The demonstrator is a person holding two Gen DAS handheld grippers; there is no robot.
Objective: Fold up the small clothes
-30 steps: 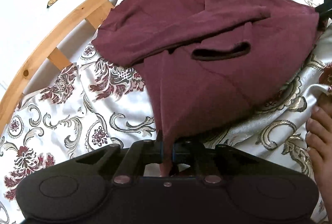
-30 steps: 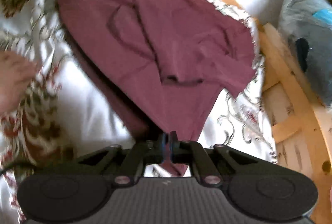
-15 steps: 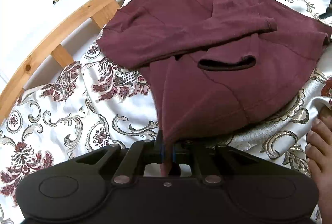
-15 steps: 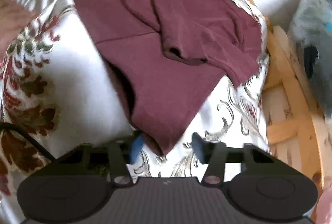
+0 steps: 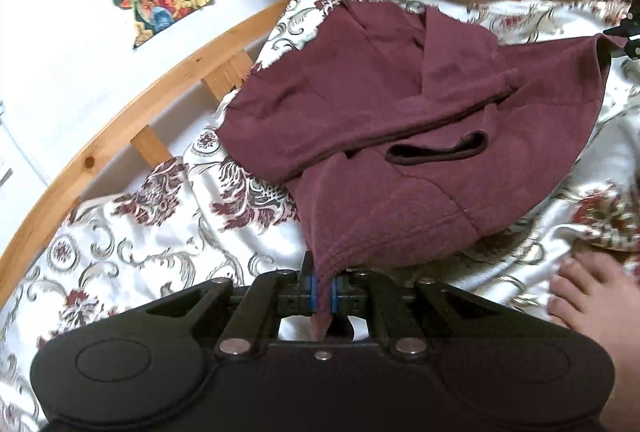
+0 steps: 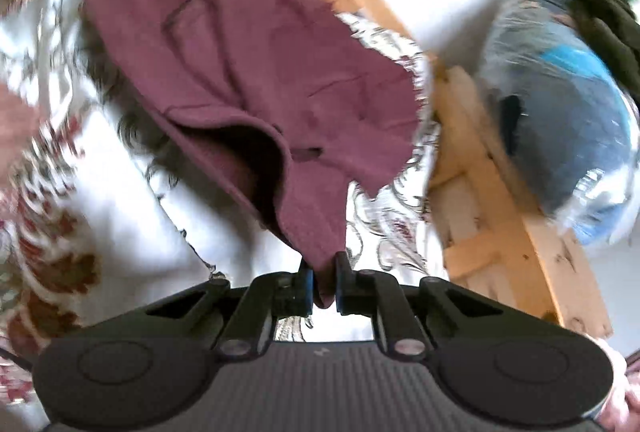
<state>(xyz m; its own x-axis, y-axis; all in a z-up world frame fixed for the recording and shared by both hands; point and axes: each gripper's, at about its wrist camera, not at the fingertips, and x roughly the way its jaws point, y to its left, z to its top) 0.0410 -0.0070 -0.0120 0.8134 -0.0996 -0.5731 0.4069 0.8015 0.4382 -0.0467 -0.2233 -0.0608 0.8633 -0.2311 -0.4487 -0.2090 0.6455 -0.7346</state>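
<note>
The maroon shirt (image 5: 400, 136) lies on the floral bedsheet (image 5: 132, 232) beside the wooden bed rail (image 5: 120, 136). The left gripper (image 5: 323, 290) pinches one hem corner; the right gripper (image 6: 323, 286) is closing on another. A shallow right bite could slip, spilling the tucked sleeves.

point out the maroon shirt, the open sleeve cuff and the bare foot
maroon shirt (image 5: 360, 104), left wrist view, on its folded upper body
sleeve cuff (image 5: 438, 152), left wrist view, on the dark open mouth
bare foot (image 5: 596, 296), left wrist view, on the top near the toes
</note>
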